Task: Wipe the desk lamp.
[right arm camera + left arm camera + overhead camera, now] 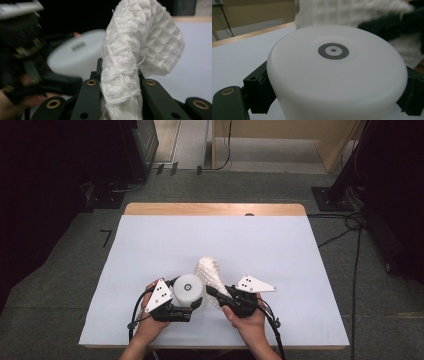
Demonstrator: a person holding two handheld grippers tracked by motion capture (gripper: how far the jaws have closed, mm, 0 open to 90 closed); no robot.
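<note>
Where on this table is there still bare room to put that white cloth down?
The table lies bare from its wooden far edge down to the cloth, and along both sides. It is crowded near the front edge, where left gripper clamps the white container beside right gripper.

One white round container (189, 290), one white waffle-weave cloth (209, 272), one table (150, 240) with a white top. Two grippers: a left gripper (186, 309) and a right gripper (216, 296), each in one of two hands, each trailing one cable
</note>
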